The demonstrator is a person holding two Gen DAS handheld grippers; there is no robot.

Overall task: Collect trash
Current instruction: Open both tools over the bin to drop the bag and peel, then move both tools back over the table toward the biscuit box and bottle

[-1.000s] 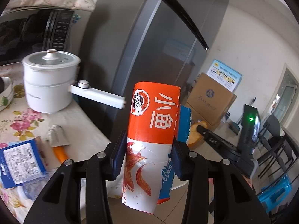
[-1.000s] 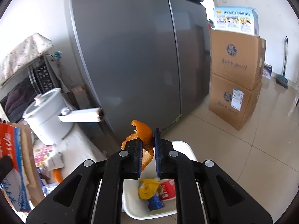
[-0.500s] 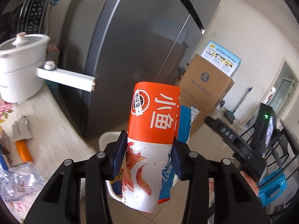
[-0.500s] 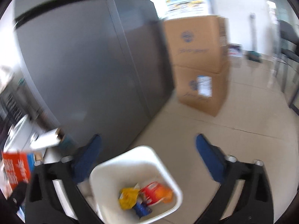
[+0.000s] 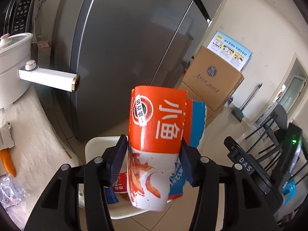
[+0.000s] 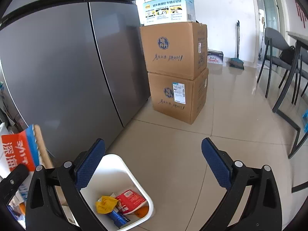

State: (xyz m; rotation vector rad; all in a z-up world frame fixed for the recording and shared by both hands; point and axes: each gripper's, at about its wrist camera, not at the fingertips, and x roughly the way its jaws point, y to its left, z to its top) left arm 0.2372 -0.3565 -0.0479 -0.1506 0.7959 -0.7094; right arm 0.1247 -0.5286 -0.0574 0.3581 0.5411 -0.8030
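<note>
Between the two pads of the left gripper (image 5: 153, 139), gripped one orange-and-white snack packet (image 5: 156, 130), upright, touched on both sides, with a blue wrapper layer behind it. Had just been easing those jaws wider, packet between them. Directly below and just beyond that gripper, found one white bin (image 5: 96, 144) on the floor. Off to its left, noted one white cooking pot (image 5: 11, 67) with one long handle pointing toward the packet, and beyond the fingertips one grey fridge (image 5: 125, 48).

Across at the right gripper (image 6: 153, 144), had just been spreading the jaws; stood as wide as could be, with nothing between the two blue pads. Under its left finger, saw the bin with four pieces counted inside: one yellow wrapper (image 6: 105, 204), one red packet (image 6: 130, 199), one blue piece (image 6: 117, 218) and one bit of orange peel (image 6: 143, 210), all touching in a heap. Well ahead of the fingertips, counted two stacked cardboard boxes (image 6: 177, 94) beside the fridge, with one smaller printed carton (image 6: 166, 11) on top. To the far right, made out two dark chairs (image 6: 277, 53), though partly cut off.
</note>
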